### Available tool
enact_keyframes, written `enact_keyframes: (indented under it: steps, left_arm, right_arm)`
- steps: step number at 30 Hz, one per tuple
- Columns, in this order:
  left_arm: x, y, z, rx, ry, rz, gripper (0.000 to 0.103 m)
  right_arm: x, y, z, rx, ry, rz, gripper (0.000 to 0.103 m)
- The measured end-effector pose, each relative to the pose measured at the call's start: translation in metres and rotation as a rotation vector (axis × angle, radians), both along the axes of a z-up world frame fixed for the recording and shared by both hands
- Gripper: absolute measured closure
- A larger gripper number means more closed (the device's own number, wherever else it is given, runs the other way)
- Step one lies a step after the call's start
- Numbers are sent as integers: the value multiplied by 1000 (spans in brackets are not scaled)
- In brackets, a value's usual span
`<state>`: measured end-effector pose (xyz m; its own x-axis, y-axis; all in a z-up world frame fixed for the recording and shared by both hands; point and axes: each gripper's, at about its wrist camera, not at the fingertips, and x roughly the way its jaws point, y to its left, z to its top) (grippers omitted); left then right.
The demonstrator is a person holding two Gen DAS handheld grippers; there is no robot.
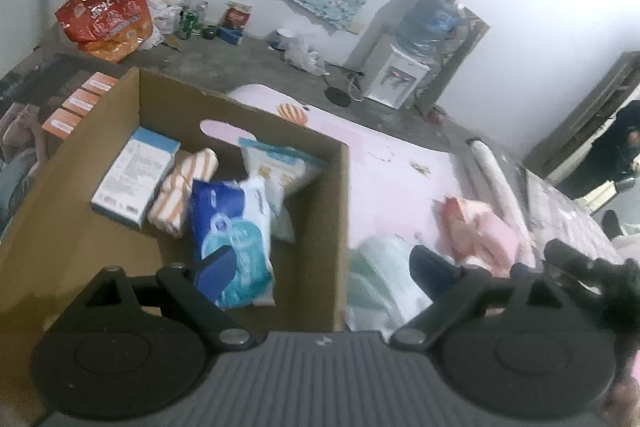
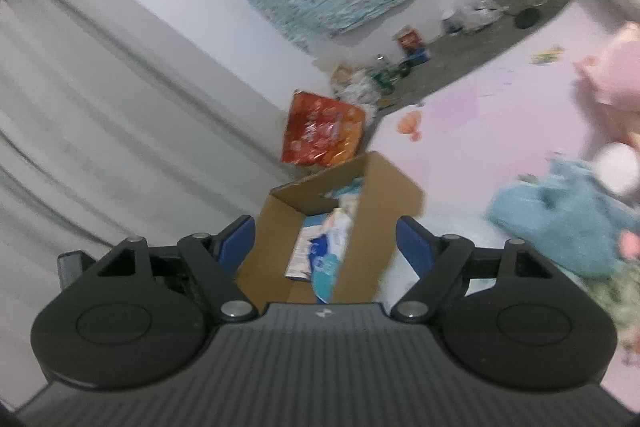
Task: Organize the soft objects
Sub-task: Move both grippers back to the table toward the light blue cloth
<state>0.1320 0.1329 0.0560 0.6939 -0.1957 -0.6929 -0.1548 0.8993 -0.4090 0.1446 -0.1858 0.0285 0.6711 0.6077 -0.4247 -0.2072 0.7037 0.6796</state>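
Observation:
A brown cardboard box (image 1: 320, 187) stands on a pink mat. It holds a blue-and-white box (image 1: 134, 177), a rolled orange-striped cloth (image 1: 182, 193), a blue tissue pack (image 1: 234, 243) and a white packet (image 1: 276, 173). My left gripper (image 1: 324, 263) is open and empty, hovering over the box's right wall. To its right lie a pale green soft item (image 1: 378, 267) and a pink soft item (image 1: 478, 231). My right gripper (image 2: 326, 241) is open and empty, farther from the box (image 2: 384, 211). A blue plush (image 2: 568, 215) and a pink plush (image 2: 616, 75) lie at its right.
A red snack bag (image 1: 106, 13) and clutter sit on the grey floor by the wall. A water dispenser (image 1: 404, 67) stands at the back right. Orange boxes (image 1: 78, 103) lie left of the cardboard box. A rolled mat (image 1: 496, 179) lies along the pink mat's edge. Grey curtains (image 2: 100, 107) hang at left.

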Motion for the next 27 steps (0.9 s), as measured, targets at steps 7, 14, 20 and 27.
enact_keyframes:
  steps: [7,14,20,27]
  left_arm:
    - [-45,-36,6,34,-62,-81,7]
    - [-73,-95,-3,74,-141,-206,3]
    - [-81,-147,-17,111,-172,-319,2]
    - [-60,-185,-30,156,-119,-385,2]
  right_arm:
    - [-67,-85,-7,-19,-12,-181,18]
    - [-127,-150,-43,19,24,-330,17]
    - [-153,-161,-85,54,69,-390,17]
    - [-151,-142,-128,31,121,-368,17]
